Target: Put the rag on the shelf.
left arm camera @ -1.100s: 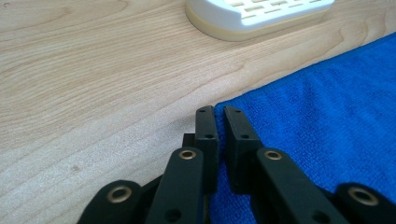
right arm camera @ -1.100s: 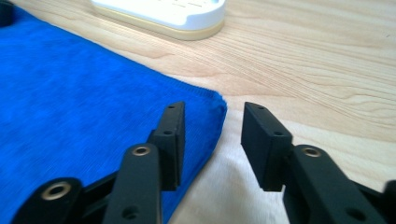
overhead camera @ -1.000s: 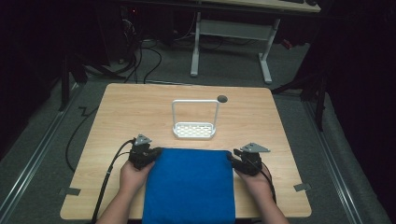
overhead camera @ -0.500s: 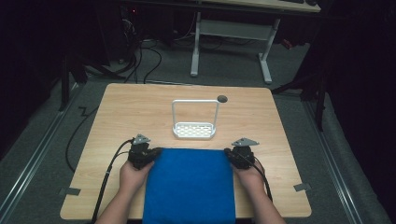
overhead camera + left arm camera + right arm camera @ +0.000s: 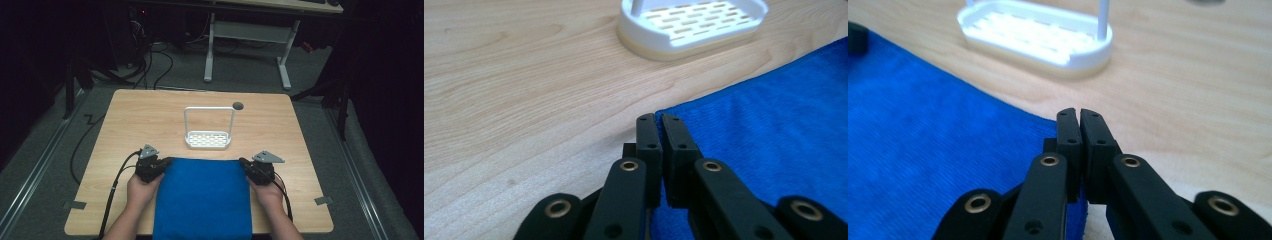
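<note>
A blue cloth (image 5: 202, 200) lies flat on the near half of the wooden table (image 5: 150, 115) and hangs over its front edge. My left gripper (image 5: 167, 161) sits at the cloth's far left corner. In the left gripper view its jaws (image 5: 659, 120) are pressed together with blue fabric (image 5: 774, 130) pinched between them. My right gripper (image 5: 243, 162) sits at the far right corner. In the right gripper view its jaws (image 5: 1079, 114) are shut with the cloth (image 5: 923, 150) caught low between them. A hand holds each gripper.
A white slotted rack (image 5: 208, 140) with a tall wire handle stands just beyond the cloth's far edge, also close ahead as the rack (image 5: 694, 25) and the rack (image 5: 1038, 37). A dark round hole (image 5: 238, 105) marks the table behind it. Cables trail from both grippers.
My right gripper has moved left onto the cloth's far right corner and its jaws have come together. The left gripper has stayed at its corner.
</note>
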A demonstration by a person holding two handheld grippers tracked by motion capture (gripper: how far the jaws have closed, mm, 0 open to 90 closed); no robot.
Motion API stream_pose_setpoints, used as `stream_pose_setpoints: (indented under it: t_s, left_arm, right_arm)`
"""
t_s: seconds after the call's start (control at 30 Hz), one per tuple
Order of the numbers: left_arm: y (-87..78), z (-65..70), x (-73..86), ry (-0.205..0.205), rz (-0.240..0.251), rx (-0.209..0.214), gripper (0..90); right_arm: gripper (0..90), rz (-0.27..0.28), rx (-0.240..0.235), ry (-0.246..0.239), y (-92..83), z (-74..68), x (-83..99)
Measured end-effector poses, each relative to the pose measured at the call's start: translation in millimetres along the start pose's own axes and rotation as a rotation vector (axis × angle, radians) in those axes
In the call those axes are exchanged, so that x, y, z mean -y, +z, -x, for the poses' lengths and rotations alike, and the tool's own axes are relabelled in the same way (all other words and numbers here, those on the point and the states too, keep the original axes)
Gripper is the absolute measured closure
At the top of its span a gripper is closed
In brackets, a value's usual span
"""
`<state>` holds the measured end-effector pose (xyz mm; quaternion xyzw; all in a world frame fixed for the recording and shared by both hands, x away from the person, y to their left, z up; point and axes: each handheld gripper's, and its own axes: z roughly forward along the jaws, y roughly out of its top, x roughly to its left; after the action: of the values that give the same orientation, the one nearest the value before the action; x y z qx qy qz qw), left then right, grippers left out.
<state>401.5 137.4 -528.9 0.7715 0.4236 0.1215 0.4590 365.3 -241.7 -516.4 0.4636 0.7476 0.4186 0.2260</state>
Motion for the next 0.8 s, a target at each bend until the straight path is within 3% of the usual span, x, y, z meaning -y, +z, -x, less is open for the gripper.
stream_pose_setpoints:
  t_s: [0.13,0.3,0.4,0.57,0.8]
  left_arm:
    - [-8.1,4.2,-1.4,0.009,0.044,0.004,87.4]
    - [-27.0,12.7,-8.8,0.017,0.139,0.008,87.4]
    - [-31.9,15.0,-11.3,0.021,0.156,0.01,87.4]
    - [-43.9,22.7,-18.7,0.052,0.191,0.017,87.4]
    - [-57.9,31.4,-26.8,0.074,0.243,0.019,87.4]
  right_arm:
    - [88.6,0.052,-0.008,0.007,-8.3,-2.5,-3.6]
    - [88.6,0.106,-0.012,0.001,-19.6,-5.0,-8.6]
    - [88.5,0.116,-0.003,-0.021,-22.9,-7.5,-10.8]
    - [88.5,0.175,-0.009,-0.05,-35.3,-16.5,-19.8]
    - [88.5,0.229,-0.028,-0.065,-48.2,-22.9,-29.4]
